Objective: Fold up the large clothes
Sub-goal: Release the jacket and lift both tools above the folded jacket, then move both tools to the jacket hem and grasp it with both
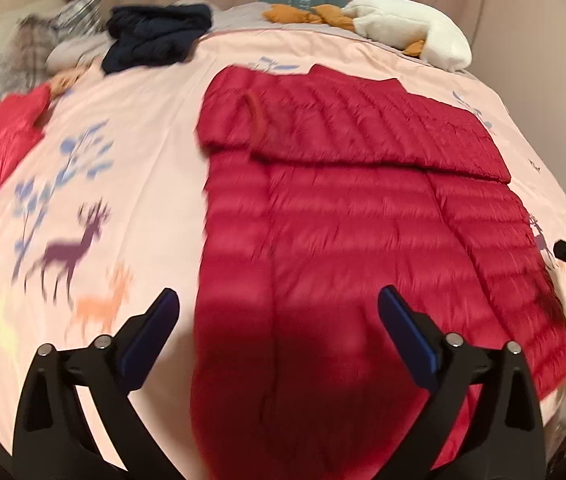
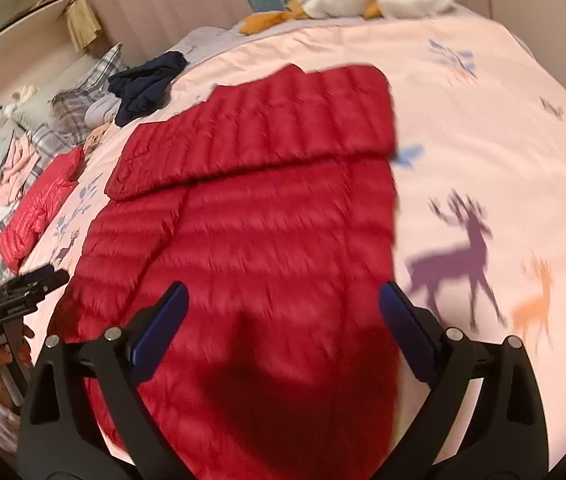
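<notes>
My left gripper (image 1: pixel 279 312) has its fingers spread about as wide as they go, with nothing between them; the red puffer jacket (image 1: pixel 347 208) lies below and ahead of the pads, not touched. My right gripper (image 2: pixel 283 304) is just as wide open and empty, hanging over the near end of the same jacket (image 2: pixel 251 220).

The jacket lies flat on the pink bedspread (image 1: pixel 131 184), filling the middle of both wrist views. Its long axis runs from the bottom of the frame to the top, away from me. The far end is already doubled back toward me, leaving a thick folded band across the upper middle of the frame.

In the left wrist view the jacket's left long edge drops almost straight between my fingers, so that hand is nearer that side. In the right wrist view the right long edge runs just inside the right finger, so that hand is nearer that side. The near hem sits under both grippers at the bottom of the frame, though blur hides its exact line.

I judge the coming move turns on that hem: each hand takes its own corner and carries it up the long axis toward the folded band.

A dark blue garment (image 1: pixel 159 36) sits well apart at the upper left.
</notes>
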Action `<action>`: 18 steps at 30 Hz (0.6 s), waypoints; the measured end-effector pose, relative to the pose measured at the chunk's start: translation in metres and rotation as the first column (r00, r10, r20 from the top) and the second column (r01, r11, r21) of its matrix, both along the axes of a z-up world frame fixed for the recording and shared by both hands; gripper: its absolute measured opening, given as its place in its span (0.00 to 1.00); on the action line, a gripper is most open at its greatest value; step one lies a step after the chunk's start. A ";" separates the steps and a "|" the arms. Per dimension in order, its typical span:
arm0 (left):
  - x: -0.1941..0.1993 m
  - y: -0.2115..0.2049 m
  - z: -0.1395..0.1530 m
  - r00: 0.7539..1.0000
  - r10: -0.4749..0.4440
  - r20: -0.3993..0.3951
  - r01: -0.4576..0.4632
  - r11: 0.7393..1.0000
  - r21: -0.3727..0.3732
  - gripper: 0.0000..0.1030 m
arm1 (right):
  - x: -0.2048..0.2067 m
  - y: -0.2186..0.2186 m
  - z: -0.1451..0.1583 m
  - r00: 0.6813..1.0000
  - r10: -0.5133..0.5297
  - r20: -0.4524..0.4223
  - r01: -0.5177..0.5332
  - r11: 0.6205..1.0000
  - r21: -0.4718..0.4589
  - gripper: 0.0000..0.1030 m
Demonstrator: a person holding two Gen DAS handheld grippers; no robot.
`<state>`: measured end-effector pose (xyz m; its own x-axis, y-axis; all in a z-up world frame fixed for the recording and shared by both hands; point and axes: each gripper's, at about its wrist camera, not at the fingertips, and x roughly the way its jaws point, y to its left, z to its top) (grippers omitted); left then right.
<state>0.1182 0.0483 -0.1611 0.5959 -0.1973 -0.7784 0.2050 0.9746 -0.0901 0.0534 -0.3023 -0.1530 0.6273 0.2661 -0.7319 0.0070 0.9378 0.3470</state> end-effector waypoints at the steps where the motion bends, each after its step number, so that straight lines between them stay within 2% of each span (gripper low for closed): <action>1: -0.005 0.003 -0.002 1.000 0.007 -0.006 -0.007 1.000 -0.010 0.97 | -0.008 -0.006 -0.004 1.000 -0.018 -0.011 0.018 1.000 0.025 0.95; 9: -0.033 0.021 -0.020 0.997 0.039 -0.063 -0.043 0.997 -0.069 0.97 | -0.044 -0.036 -0.023 0.993 -0.097 -0.073 0.106 0.986 0.129 0.95; 16: -0.043 0.030 -0.028 0.993 0.029 -0.111 -0.046 0.986 -0.160 0.97 | -0.059 -0.031 -0.036 0.991 -0.067 -0.114 0.087 0.980 0.177 0.95; 18: -0.046 0.033 -0.031 0.991 0.004 -0.131 -0.032 0.976 -0.217 0.97 | -0.063 -0.029 -0.037 0.992 -0.054 -0.115 0.074 0.981 0.180 0.95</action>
<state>0.0720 0.0816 -0.1920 0.4980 -0.3612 -0.7883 0.1602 0.9318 -0.3258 -0.0097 -0.3313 -0.1902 0.5662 0.3644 -0.7393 0.1123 0.8545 0.5072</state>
